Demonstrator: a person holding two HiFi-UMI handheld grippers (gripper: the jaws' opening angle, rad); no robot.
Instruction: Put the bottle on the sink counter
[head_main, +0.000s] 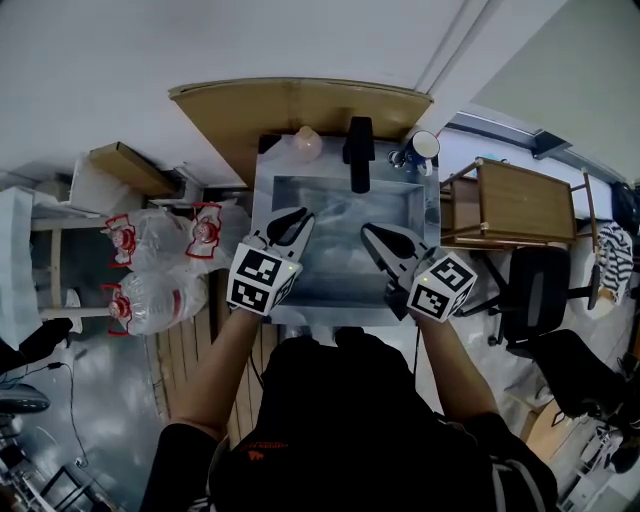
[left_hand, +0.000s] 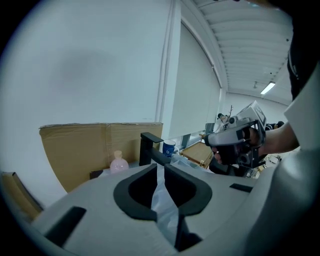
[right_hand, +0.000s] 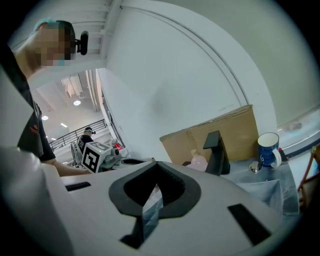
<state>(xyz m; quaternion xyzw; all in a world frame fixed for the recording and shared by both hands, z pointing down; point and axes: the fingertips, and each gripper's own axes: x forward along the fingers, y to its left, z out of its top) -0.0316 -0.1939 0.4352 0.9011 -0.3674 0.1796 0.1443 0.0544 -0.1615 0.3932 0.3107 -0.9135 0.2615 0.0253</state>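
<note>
A brown cardboard sheet (head_main: 300, 100) stands against the wall at 12 o'clock. In front of it is the steel sink counter (head_main: 263, 195), its basin sunk in the middle. A wooden table (head_main: 525, 205) sits at 3 o'clock of the counter, with a black office chair (head_main: 535, 285) near it at 4 o'clock. A bundle of clear plastic bottles (head_main: 160, 270) lies at 9 o'clock.

Both tongs hover over the basin, well apart from each other. The left tongs (head_main: 300, 218) are at the basin's 8 o'clock, their jaws drawn nearly together with a thin slit left at the tips and nothing between them. The right tongs (head_main: 372, 232) are at 4 o'clock, their tips meeting, closed on nothing.

The black faucet (head_main: 359, 155) rises from the back rim at 12 o'clock. A blue mug (head_main: 424, 147) stands at 1 o'clock on the back corner. The pink bottle (head_main: 307, 143) stands upright on the counter at 11 o'clock, just beside the faucet and in front of the cardboard, apart from both tongs.
</note>
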